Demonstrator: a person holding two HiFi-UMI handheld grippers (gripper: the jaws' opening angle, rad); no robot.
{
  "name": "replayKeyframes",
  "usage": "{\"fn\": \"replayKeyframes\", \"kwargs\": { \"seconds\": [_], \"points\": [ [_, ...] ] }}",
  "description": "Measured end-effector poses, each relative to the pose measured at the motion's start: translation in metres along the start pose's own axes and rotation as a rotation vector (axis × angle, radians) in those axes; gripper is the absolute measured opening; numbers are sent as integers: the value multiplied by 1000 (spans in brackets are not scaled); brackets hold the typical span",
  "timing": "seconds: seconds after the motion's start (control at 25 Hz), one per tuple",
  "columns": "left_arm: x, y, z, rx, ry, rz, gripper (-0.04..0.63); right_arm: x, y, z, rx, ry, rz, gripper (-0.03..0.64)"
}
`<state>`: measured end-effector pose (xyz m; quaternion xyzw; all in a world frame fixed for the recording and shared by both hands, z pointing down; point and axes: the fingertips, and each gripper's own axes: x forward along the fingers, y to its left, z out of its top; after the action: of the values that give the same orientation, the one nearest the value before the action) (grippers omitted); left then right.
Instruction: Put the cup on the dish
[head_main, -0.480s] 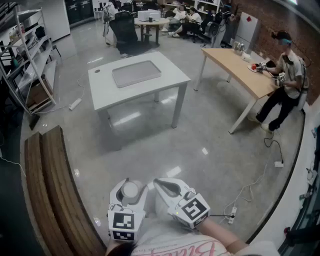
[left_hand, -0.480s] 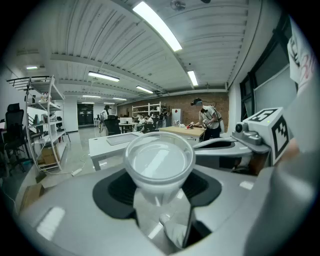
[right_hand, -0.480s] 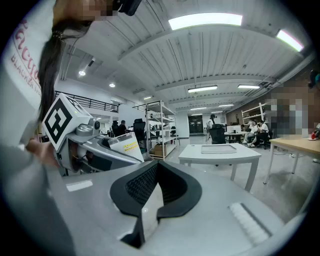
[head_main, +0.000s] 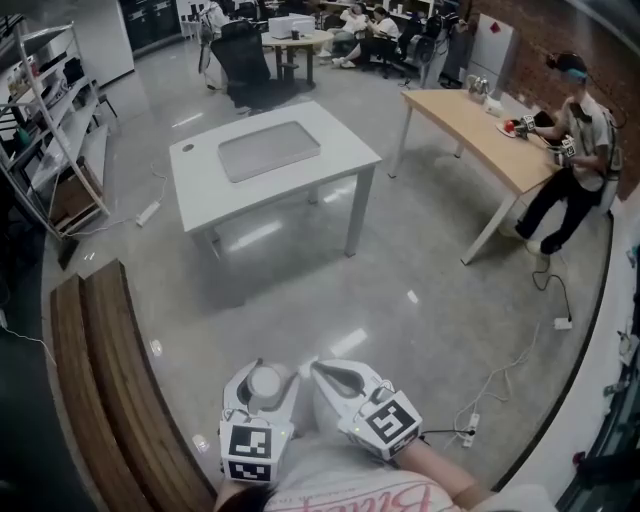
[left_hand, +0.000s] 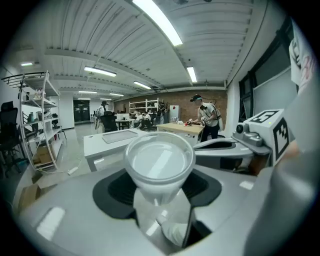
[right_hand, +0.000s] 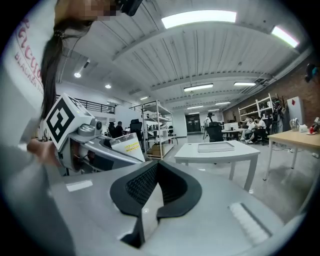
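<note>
A clear plastic cup (left_hand: 159, 160) stands upright between the jaws of my left gripper (left_hand: 159, 186), which is shut on its lower body. In the head view the cup (head_main: 265, 382) and left gripper (head_main: 264, 370) are at the bottom centre, close to the person's body and above the floor. My right gripper (head_main: 320, 369) is just to the right of it, with its jaws together and nothing between them (right_hand: 156, 174). A flat grey tray (head_main: 268, 150) lies on the white table (head_main: 340, 150) a few steps ahead. I see no other dish.
A wooden bench (head_main: 100, 380) runs along the left. Metal shelves (head_main: 50, 120) stand at the far left. At the right, a person (head_main: 572, 150) works at a wooden table (head_main: 480, 130). Cables and a power strip (head_main: 465, 432) lie on the floor at the right.
The head view has shifted a little, so the white table sits slightly higher and further left. Both grippers keep their places, and the cup stays in the left one.
</note>
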<state>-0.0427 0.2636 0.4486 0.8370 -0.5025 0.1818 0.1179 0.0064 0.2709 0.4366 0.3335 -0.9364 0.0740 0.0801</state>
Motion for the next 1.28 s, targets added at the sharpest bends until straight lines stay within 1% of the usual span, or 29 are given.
{"fn": "replayKeyframes", "kwargs": {
  "seconds": [0.12, 0.24, 0.36, 0.52, 0.68, 0.92, 1.12, 1.28],
  "points": [
    [12, 6, 6, -13, 9, 3, 250, 5, -14, 3, 11, -7, -9, -3],
    [28, 15, 14, -18, 11, 13, 250, 18, -30, 7, 20, -8, 16, -9],
    [46, 25, 24, -21, 16, 23, 250, 34, -50, 12, 5, 3, 35, -9],
    [71, 45, 43, -20, 17, 44, 250, 58, -75, 25, -2, 3, 53, -9],
    [101, 60, 67, -13, -1, 61, 250, 78, -106, 37, -20, 10, 66, -9],
    [141, 69, 95, -7, -14, 70, 250, 101, -149, 52, -34, 13, 89, -9],
    [165, 76, 109, -9, -16, 92, 251, 116, -171, 65, -57, 11, 122, -9],
    [177, 79, 115, -7, -17, 95, 250, 122, -185, 70, -62, 9, 125, -9]
  ]
}}
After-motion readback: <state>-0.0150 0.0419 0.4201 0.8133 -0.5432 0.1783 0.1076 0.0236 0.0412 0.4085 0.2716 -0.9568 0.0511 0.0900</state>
